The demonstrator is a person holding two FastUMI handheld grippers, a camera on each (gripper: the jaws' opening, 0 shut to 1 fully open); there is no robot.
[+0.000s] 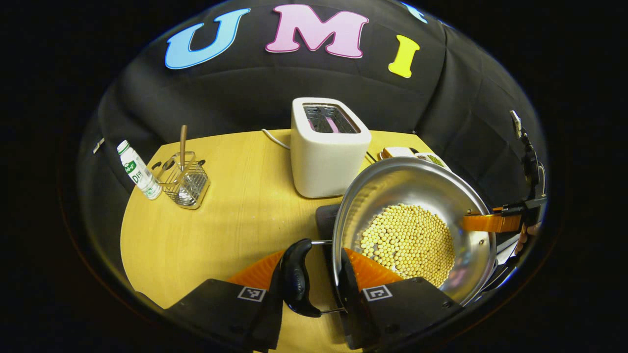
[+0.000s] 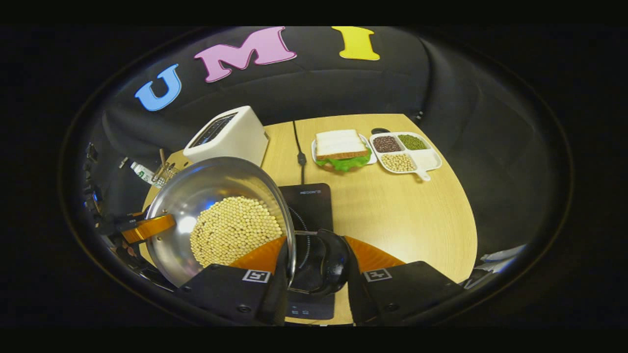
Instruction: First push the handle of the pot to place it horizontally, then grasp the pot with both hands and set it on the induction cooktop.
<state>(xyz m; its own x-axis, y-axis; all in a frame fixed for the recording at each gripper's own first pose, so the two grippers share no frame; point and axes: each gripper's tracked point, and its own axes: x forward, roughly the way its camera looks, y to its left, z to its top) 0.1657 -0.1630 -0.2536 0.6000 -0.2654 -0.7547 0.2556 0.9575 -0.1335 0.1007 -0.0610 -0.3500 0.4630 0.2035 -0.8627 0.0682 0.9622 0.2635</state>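
The pot of beans, held above the table with each gripper's jaws clamped on a black side handle, hides most of the induction cooktop, with the toaster close behind.

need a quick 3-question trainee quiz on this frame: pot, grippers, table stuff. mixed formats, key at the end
1. True or false: the pot is empty.
2. Where do the left gripper and right gripper hold the pot? A) both on one handle B) one side handle each C) on the toaster
3. Fill in: the black slab under the pot in the right gripper view is the induction ____.

Key: 1 false, it holds pale round beans. 2 B. 3 cooktop.
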